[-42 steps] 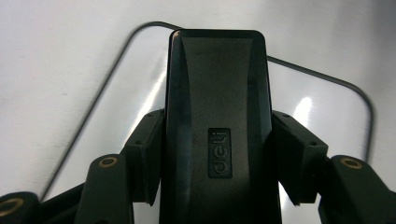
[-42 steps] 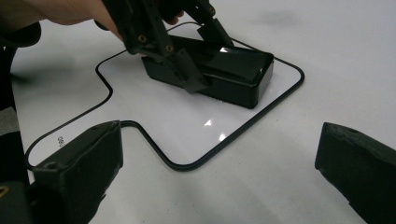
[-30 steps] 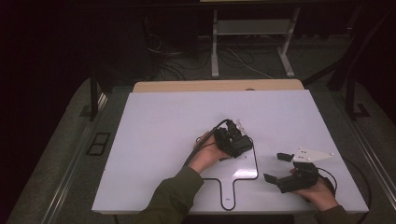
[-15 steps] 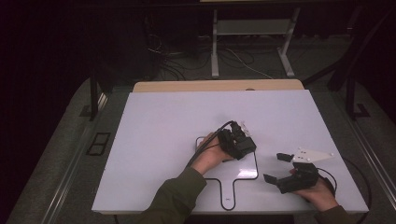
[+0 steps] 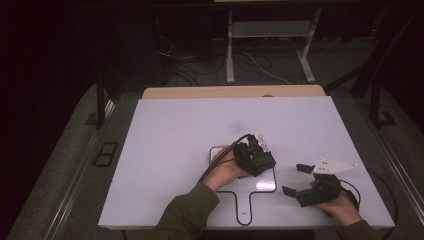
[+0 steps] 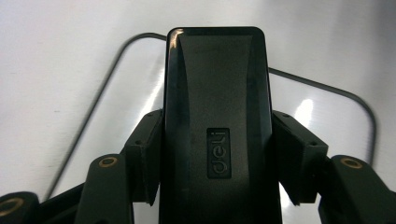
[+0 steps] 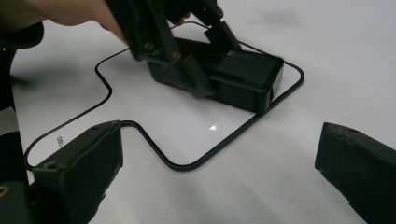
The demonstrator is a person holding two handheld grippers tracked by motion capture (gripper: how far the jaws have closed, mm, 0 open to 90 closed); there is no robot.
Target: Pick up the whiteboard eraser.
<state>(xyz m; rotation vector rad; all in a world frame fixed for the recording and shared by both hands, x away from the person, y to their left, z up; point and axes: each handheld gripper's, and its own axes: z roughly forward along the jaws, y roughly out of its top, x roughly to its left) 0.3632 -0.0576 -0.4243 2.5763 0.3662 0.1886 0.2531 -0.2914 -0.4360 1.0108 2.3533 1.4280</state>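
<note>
A black stapler [image 6: 217, 126] marked "deli" sits clamped between the 2 jaws of the left gripper [image 5: 256, 156], pads pressed flat on both its long sides. It rests low over the white table [image 5: 175, 145], inside the black outline [image 7: 187, 164] drawn there, close to that outline's far right corner. From the right gripper view I can't tell whether its underside touches the surface or hangs just above it.

The right gripper [image 5: 312, 185] waits nearer the person, just beside the outline's right edge, jaws spread wide and holding nothing.

This looks like a placing step. To do it well, I'd lower the stapler level so its base meets the table all at once, keep its front end short of the drawn line, and only then ease the jaws apart, drawing the gripper back along the stapler's length so neither pad drags it askew.

Room is generous: the table's far half and whole left side are bare. The tight spots are the outline's right corner and the right gripper waiting near it. The near table edge lies close under both hands [image 5: 225, 172].
</note>
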